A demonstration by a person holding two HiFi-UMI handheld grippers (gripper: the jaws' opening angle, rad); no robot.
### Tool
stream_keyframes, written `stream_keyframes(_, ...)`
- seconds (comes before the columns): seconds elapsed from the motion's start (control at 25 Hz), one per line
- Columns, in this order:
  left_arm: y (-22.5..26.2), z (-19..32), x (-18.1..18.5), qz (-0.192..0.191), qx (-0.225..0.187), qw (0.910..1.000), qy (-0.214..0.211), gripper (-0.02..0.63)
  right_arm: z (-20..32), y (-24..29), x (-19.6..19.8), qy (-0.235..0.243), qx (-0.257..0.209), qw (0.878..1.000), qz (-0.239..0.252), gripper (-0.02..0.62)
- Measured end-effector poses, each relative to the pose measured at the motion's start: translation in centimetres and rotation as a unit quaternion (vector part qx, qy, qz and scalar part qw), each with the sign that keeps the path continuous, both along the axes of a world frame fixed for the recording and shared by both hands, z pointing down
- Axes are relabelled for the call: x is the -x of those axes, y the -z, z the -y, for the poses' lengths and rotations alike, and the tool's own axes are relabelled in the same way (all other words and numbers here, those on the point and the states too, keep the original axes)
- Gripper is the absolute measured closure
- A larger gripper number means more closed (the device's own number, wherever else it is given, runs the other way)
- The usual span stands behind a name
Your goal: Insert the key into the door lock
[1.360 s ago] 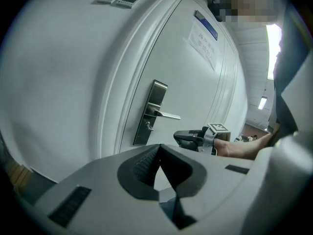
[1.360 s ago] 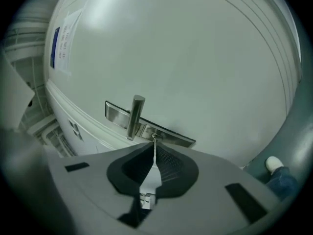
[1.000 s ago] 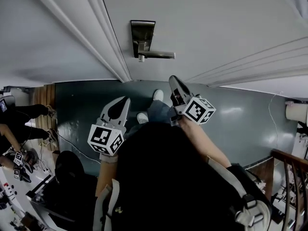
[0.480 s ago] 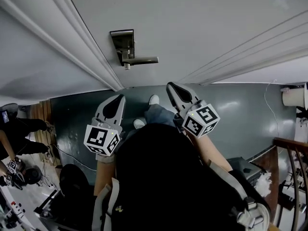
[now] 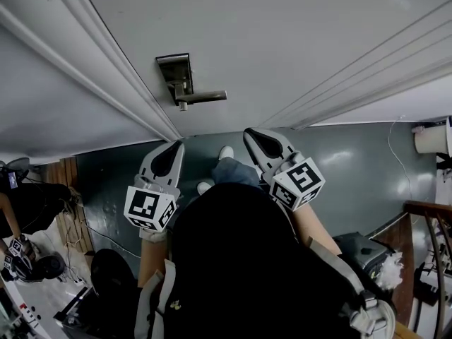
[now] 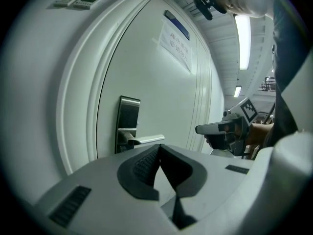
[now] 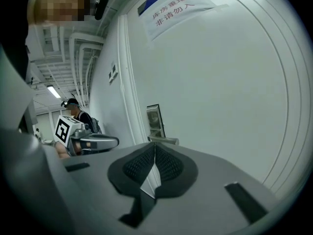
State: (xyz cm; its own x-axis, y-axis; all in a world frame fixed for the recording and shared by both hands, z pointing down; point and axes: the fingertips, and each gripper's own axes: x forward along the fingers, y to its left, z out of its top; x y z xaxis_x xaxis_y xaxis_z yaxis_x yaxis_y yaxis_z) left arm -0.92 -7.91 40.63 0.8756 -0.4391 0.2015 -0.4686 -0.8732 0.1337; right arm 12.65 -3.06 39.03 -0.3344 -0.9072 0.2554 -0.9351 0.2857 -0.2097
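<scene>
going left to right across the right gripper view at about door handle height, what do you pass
left gripper → door frame → lock plate → plain door panel

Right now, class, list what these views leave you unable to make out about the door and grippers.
Keyhole: lock plate too small in the head view; none discernible in the left gripper view either.
Key: seen nowhere; left gripper and right gripper are shut, nothing showing between.
Door sign: print too small and slanted in the left gripper view.
</scene>
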Motion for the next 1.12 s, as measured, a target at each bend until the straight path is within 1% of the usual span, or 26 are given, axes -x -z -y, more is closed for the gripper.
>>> stream_keyframes(0.16,0.6,-0.3,-0.1,0.003,-0.011,0.9999,-0.003,0.598,-0.2,0.2,0.2,0.006,0.002,1.0,-0.015,0.577)
stream_keyframes(0.36,0.8,-0.4,0.0,0.008,-0.014,0.9999,0.001,0.598,-0.3,-0.3,0.2,0.009,0.02,0.999,-0.026,0.577)
stream_keyframes(1.12,-0.6,0.3,1.0,0.013,-0.004,0.9997,0.021,0.598,0.4,-1.9,1.2,0.021,0.039,0.999,-0.03,0.577)
